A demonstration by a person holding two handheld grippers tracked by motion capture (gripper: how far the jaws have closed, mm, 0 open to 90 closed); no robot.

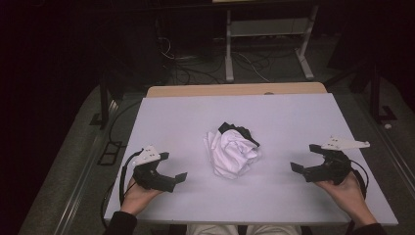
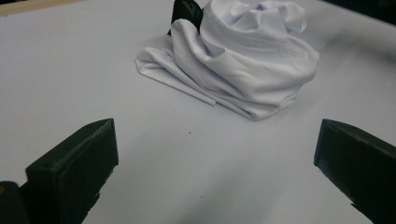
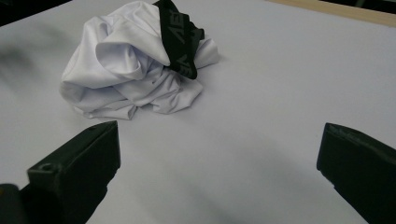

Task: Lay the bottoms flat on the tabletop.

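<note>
Crumpled white garment lies between both wide-spread grippers, untouched

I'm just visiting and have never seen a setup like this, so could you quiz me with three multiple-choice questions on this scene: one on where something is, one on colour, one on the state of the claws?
1. Where does the crumpled garment lie on the white table?
A. Near the middle, between the two claws
B. At the far left corner
C. Under the right claw

2. What colours is the garment?
A. Red and blue
B. White with a black band
C. All green

3. How do the left claw and right claw stand?
A. Both shut on the garment
B. One open, one shut
C. Both open, apart from the garment

Answers:
1 A, the high view shows it midway between the claws.
2 B, white cloth with a black lettered band across the top.
3 C, each claw view shows jaws spread wide with bare table between.
</note>
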